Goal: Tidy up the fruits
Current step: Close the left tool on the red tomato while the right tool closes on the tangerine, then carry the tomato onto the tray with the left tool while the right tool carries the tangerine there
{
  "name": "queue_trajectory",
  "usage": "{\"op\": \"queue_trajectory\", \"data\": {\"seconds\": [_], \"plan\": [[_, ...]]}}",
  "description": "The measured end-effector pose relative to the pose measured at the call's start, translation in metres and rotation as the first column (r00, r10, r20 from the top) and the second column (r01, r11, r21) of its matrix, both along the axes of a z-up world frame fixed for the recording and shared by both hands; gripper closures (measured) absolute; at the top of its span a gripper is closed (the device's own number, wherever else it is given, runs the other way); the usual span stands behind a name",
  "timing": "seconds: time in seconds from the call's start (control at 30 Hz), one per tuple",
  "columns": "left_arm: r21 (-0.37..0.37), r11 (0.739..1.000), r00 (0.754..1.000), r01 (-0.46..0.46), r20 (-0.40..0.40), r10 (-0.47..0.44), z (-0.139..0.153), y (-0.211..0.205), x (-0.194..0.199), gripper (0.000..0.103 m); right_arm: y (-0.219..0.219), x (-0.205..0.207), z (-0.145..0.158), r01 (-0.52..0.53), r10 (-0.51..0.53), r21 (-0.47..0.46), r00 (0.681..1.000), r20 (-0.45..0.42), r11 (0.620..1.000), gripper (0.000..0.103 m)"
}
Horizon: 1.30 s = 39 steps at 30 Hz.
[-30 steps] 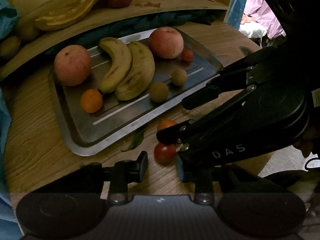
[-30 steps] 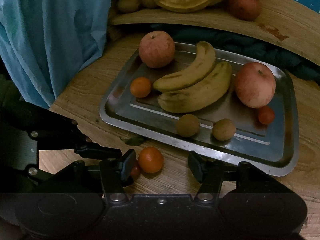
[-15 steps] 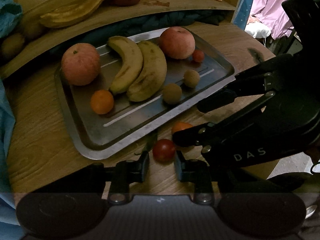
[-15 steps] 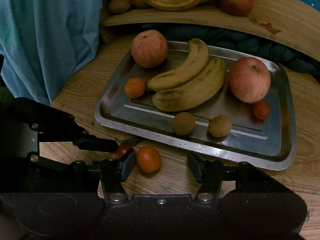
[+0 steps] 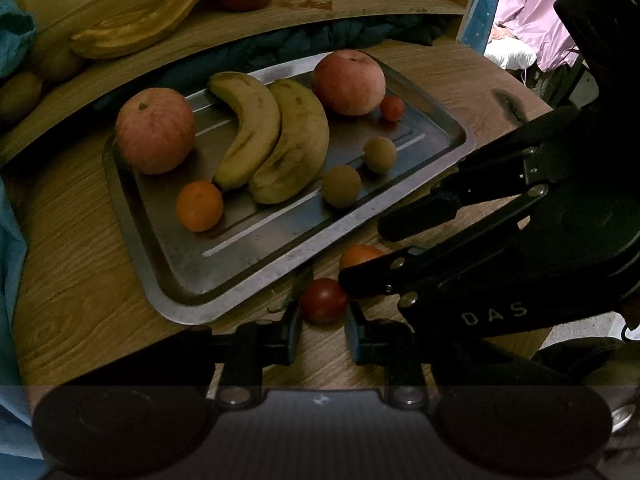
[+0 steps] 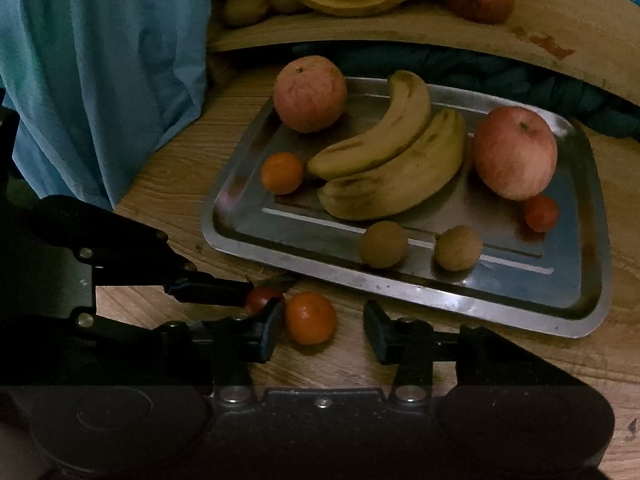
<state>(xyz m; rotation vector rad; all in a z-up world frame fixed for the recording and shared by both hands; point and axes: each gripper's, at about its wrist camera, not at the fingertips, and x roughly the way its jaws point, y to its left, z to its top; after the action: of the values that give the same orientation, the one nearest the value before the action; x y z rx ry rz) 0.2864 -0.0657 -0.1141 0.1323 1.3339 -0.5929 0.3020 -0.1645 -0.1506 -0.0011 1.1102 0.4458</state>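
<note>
Fruits are split between tray and table here. Off the tray, a dark red cherry tomato (image 5: 323,300) lies on the wooden table (image 5: 80,288) just beside the near rim of the metal tray (image 5: 192,280), and a small orange (image 6: 311,317) sits right next to it. The left gripper (image 5: 320,330) has its two fingers set narrowly apart, one either side of the tomato's near edge; whether the pads actually touch it is hard to tell. The right gripper (image 6: 324,330) stands wide open, the orange just inside its left finger, clear space on the other side. In the left view that orange is mostly hidden behind the right gripper's black arm; in the right view the tomato is half covered by the left gripper's finger.

On the tray, count them: two apples, one at the left end (image 5: 155,130) and one at the right end (image 5: 349,82), two bananas (image 5: 276,140) side by side between them, one small orange (image 5: 199,205), two brown round fruits (image 5: 341,186), one small red tomato (image 5: 392,108).

Behind, a raised wooden shelf (image 5: 280,20) carries more fruit, cut off by the frame and too dim to count. Blue cloth (image 6: 100,80) hangs at the left.
</note>
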Motion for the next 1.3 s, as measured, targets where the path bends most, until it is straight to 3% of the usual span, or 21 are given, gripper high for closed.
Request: {"op": "queue_trajectory", "data": {"seconds": [0.13,0.27,1.3], "plan": [[0.000,1.000,1.000,-0.001,0.002,0.001,0.000,0.000,0.001,0.077,-0.002,0.000,-0.001,0.014,-0.013,0.018,1.000,-0.019,1.000,0.059],[0.002,1.000,1.000,-0.004,0.005,0.004,-0.001,0.000,0.000,0.078,-0.002,0.000,-0.002,0.006,-0.004,0.049,0.999,-0.040,0.999,0.072],[0.010,0.997,0.996,-0.072,0.056,0.072,0.014,0.006,0.006,0.078,-0.016,-0.011,0.018,0.036,-0.037,0.016,0.999,0.038,0.999,0.073]]}}
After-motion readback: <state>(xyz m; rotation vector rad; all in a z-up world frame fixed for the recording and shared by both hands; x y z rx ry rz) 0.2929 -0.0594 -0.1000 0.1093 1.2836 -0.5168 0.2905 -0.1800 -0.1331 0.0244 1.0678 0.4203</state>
